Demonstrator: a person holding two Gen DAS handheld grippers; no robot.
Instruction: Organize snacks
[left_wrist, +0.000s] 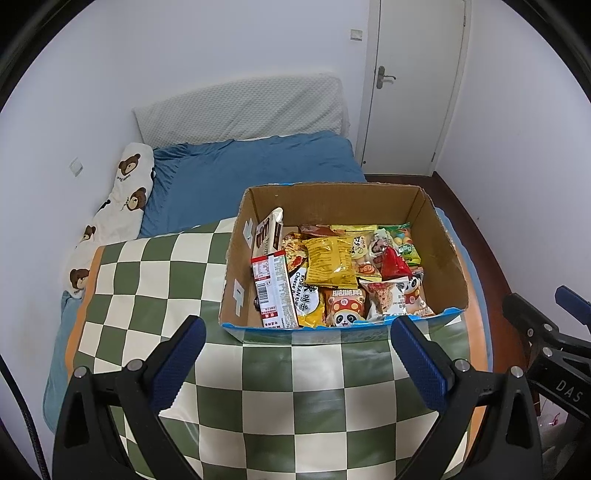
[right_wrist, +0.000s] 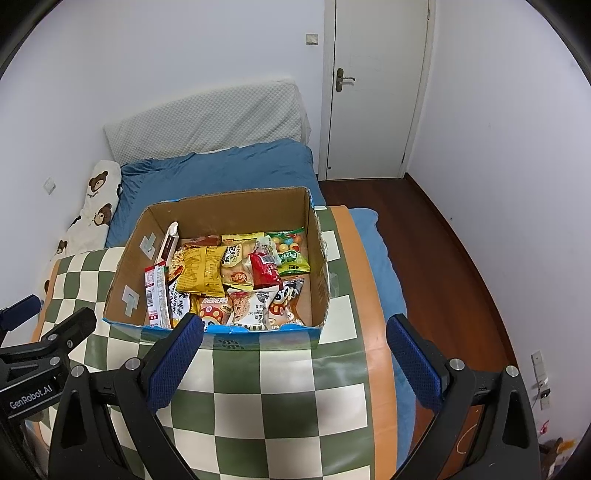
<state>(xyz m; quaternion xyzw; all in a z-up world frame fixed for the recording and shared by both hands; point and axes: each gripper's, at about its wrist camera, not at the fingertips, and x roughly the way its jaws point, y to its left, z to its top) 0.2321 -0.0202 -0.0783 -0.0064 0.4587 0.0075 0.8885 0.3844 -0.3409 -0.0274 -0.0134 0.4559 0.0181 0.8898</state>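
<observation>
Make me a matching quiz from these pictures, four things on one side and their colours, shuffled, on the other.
Things:
1. bed sheet
2. mat under the box
3. door
4. crinkled chip bag in the middle of the box

Colours:
A. white
B. yellow
C. blue
D. green and cream checks

Pairs: 1-C, 2-D, 3-A, 4-B

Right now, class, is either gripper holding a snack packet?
No: the left gripper and the right gripper both hang open and empty over the checkered cloth, short of the cardboard box of snacks.
</observation>
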